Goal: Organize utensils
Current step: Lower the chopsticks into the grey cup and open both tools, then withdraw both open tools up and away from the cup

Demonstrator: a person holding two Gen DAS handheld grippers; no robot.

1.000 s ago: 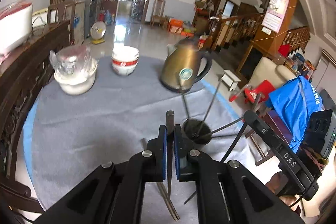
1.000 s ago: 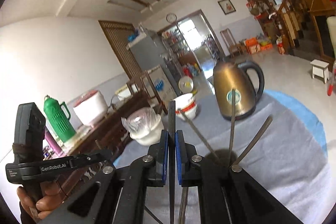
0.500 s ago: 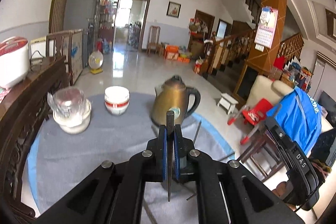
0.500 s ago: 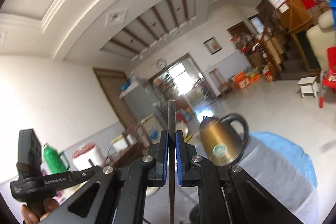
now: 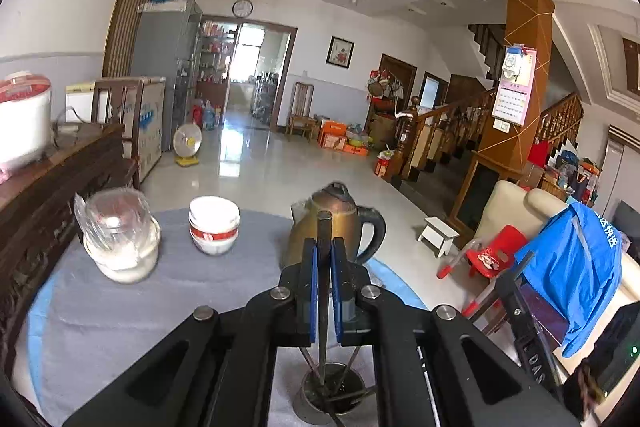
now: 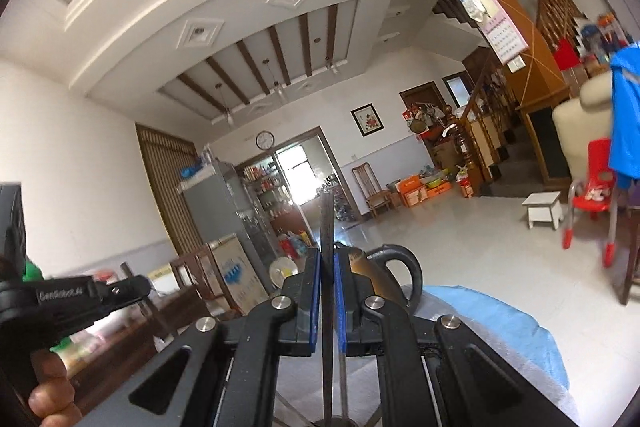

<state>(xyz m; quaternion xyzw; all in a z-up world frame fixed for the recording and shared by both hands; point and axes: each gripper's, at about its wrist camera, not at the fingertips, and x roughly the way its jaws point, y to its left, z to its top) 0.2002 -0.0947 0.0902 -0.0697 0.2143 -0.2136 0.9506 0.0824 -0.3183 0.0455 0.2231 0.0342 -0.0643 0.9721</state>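
Observation:
My left gripper [image 5: 324,255] is shut on a dark chopstick [image 5: 323,227] that stands upright between the blue pads. Its lower end reaches down to the round metal holder [image 5: 308,395], which has several chopsticks leaning in it, just below the fingers. My right gripper [image 6: 327,263] is shut on a second dark chopstick [image 6: 326,215], also upright. This one runs down toward the holder's rim [image 6: 340,422] at the bottom edge of the right wrist view. Whether either chopstick tip touches the holder's bottom is hidden.
A brass kettle [image 5: 332,223] stands right behind the holder on the grey tablecloth [image 5: 120,315]. Stacked white bowls [image 5: 214,227] and a wrapped jar in a bowl [image 5: 120,243] sit at the far left. A dark wooden bench back [image 5: 48,211] borders the left side. A hand [image 6: 48,391] holds the left gripper's handle.
Both grippers have risen and tilted upward with their chopsticks still clamped. The left one has moved forward, so the holder now lies under its fingers instead of ahead of them.

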